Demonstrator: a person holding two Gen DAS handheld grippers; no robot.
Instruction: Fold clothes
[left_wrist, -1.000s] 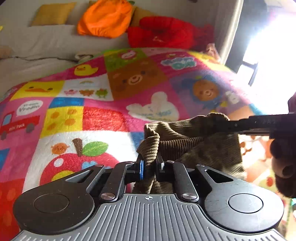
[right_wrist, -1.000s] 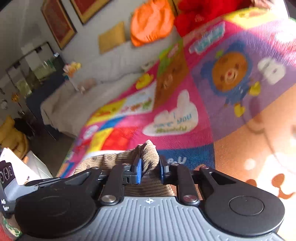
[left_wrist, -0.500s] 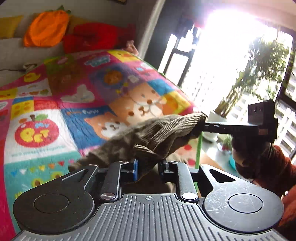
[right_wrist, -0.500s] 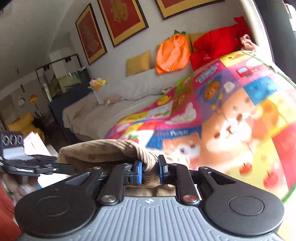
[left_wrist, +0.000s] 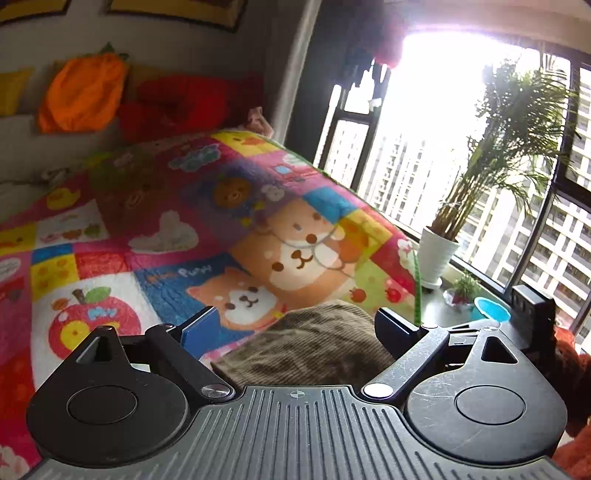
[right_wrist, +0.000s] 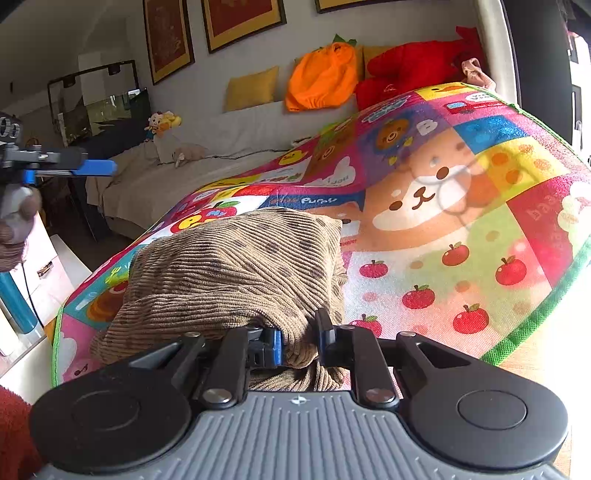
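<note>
**Brown corduroy garment on play mat, right tongs clamped on it, left tongs letting go**

Brown ribbed corduroy garment (right_wrist: 236, 269) lies bunched in a folded heap on the near corner of the cartoon play mat (right_wrist: 461, 221), close to the mat's green-trimmed edge. Dark spots on the fabric. The mat covers a raised surface and shows bears, a shiba dog and apples.

Right gripper (right_wrist: 298, 341): jaws clenched on a fold at the near edge of the garment. Fabric is pinched between the blue pad (right_wrist: 277, 345) and the black one; the rest of the cloth spreads away from the tongs onto the mat.

Left gripper (left_wrist: 295, 328): jaws spread wide and opening. The garment (left_wrist: 314, 347) sits low between the two fingers, but neither pad presses on it; blue pad (left_wrist: 201, 328) on one side and the black finger on the other stand clear of the cloth. Released.

In the right wrist view the left gripper (right_wrist: 92, 168) shows at the far left, up off the mat, held by a gloved hand (right_wrist: 16, 218). In the left wrist view part of the right gripper's body shows at the right edge, above a rust-red sleeve (left_wrist: 569, 373).

Background: orange pumpkin cushion (right_wrist: 321, 77), red plush (right_wrist: 417, 70) and yellow pillow (right_wrist: 253, 88) against the wall; framed pictures above. Potted palm (left_wrist: 439, 254) in a white pot by the big window (left_wrist: 461, 147), small blue bowl (left_wrist: 493, 314) on the sill.
</note>
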